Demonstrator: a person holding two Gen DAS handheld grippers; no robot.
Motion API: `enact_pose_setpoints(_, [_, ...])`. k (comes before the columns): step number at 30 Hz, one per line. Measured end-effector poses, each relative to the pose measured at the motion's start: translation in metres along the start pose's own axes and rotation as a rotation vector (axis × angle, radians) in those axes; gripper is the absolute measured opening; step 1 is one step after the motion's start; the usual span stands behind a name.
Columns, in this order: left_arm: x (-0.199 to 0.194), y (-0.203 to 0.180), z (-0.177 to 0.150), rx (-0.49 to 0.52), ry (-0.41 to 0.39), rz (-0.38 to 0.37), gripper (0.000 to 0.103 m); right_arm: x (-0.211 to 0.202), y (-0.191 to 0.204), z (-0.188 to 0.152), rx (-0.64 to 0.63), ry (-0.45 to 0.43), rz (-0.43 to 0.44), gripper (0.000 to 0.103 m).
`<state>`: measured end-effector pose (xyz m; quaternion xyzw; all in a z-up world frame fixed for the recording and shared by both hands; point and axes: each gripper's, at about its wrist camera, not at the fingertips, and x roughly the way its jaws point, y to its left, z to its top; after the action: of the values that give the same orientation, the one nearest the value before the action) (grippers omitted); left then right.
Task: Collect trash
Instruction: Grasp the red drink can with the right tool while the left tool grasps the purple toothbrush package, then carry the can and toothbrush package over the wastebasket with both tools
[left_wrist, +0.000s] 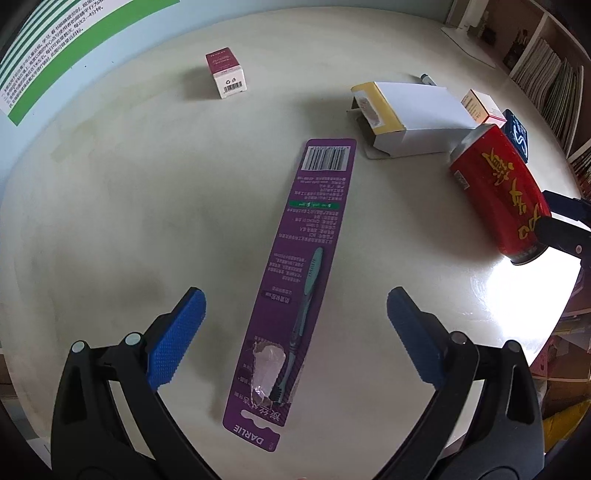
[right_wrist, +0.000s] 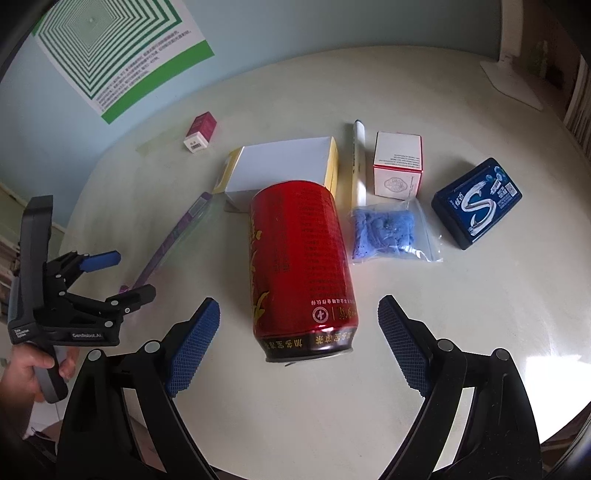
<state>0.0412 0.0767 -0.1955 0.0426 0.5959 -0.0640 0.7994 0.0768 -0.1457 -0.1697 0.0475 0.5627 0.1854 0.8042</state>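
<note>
A purple toothbrush package (left_wrist: 295, 280) lies flat on the pale round table (left_wrist: 147, 206), running away between the fingers of my open left gripper (left_wrist: 295, 310), which hovers over its near half. A red drink can (right_wrist: 299, 266) lies on its side directly ahead of my open right gripper (right_wrist: 299, 321), its bottom rim between the blue pads, not touched. The can also shows in the left wrist view (left_wrist: 498, 192). The left gripper (right_wrist: 110, 277) shows in the right wrist view, straddling the purple package (right_wrist: 166, 247).
A white-and-yellow open carton (right_wrist: 284, 162), a maroon small box (right_wrist: 201, 131), a white marker (right_wrist: 358, 162), a white-and-red box (right_wrist: 397, 166), a bag of blue cloth (right_wrist: 388, 229) and a dark blue gum box (right_wrist: 476, 201) lie on the table. A white lamp base (right_wrist: 513, 81) stands far right.
</note>
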Motion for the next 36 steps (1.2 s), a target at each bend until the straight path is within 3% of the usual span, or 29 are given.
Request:
enact_pose_setpoints(11, [0.023,0.014,0.013,-0.005,0.035,-0.012,0.084,0.022,0.002,0.013,-0.011,0.026,-0.043,0.087])
enact_pose_setpoints(13, [0.026,0.015,0.015,-0.002,0.044,-0.019,0.073,0.025,0.003,0.014,-0.020,0.028,-0.047,0.085])
enact_pose_setpoints(16, [0.026,0.016,0.017,0.017,0.028,-0.011,0.068,0.031,0.005,0.016,-0.039,0.042,-0.072,0.075])
enact_pose_setpoints(18, [0.025,0.017,0.019,0.023,0.023,-0.014,0.058,0.034,0.006,0.016,-0.041,0.047,-0.069,0.068])
enact_pose_setpoints(22, [0.022,0.023,0.019,0.020,0.021,-0.023,0.045,0.034,0.007,0.014,-0.030,0.044,-0.064,0.068])
enact_pose_setpoints(24, [0.021,0.027,0.019,0.014,0.019,-0.038,0.030,0.034,0.008,0.013,-0.034,0.042,-0.060,0.067])
enact_pose_setpoints(36, [0.008,0.036,0.025,0.023,-0.018,-0.087,0.015,0.016,0.004,0.007,-0.012,0.009,-0.049,0.067])
